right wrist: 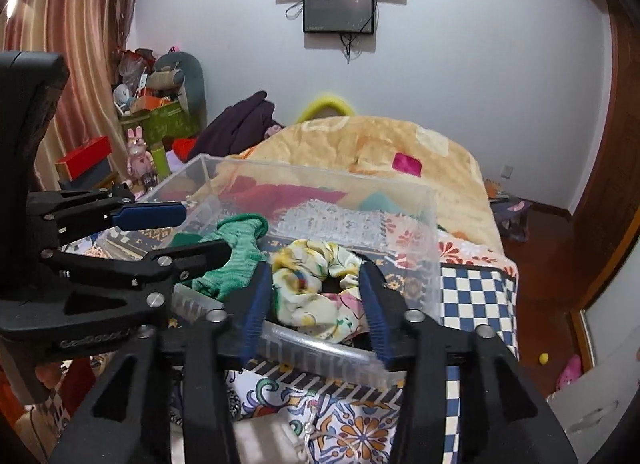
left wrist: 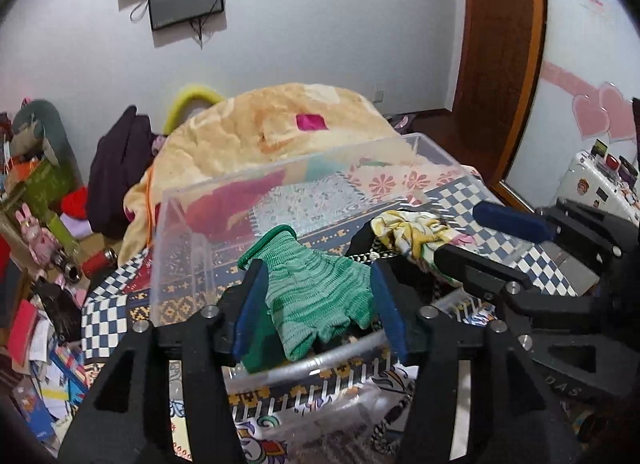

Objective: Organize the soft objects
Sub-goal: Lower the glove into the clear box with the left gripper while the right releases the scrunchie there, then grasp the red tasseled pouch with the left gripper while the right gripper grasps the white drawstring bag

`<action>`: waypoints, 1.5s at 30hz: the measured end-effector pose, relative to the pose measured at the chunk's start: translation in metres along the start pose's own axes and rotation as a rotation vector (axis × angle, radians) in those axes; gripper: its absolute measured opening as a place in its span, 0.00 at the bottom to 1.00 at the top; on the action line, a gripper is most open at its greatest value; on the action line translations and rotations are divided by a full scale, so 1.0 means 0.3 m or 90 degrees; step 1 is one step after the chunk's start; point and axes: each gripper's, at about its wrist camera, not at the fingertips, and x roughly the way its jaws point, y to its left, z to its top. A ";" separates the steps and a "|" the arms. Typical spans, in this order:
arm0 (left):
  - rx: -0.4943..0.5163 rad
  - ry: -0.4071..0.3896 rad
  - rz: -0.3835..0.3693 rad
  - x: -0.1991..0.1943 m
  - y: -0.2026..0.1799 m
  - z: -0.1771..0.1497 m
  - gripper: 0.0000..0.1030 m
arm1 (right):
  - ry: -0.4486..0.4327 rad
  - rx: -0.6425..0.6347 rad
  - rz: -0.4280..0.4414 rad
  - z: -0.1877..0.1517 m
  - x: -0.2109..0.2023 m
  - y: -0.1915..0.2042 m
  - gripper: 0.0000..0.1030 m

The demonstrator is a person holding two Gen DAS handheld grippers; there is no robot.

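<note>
A green knitted glove (left wrist: 316, 296) lies draped over the near rim of a clear plastic bin (left wrist: 176, 232), its cuff raised toward the bin's inside and its fingers hanging down over the edge. It sits between the blue-padded fingers of the left gripper (left wrist: 316, 304), which stand apart on either side of it; whether the pads touch the fabric cannot be told. Just to the right of the glove, also at the near rim, lies a floral scrunchie (right wrist: 316, 288), yellow, white and pink, bunched around a dark centre. The right gripper (right wrist: 314, 304) straddles it with its fingers spread, one pad at each side of the scrunchie, contact unclear. In the right wrist view the glove (right wrist: 236, 260) lies partly under the left gripper's lower finger. The bin rests on a bed covered with a patterned quilt (right wrist: 476, 292) of blue checks and flowers, and a yellow blanket (left wrist: 280, 124) is heaped beyond it.
</note>
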 end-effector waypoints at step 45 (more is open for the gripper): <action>-0.138 0.069 -0.006 -0.227 0.074 -0.505 0.98 | 0.122 -0.008 0.045 -0.351 -0.059 0.132 0.91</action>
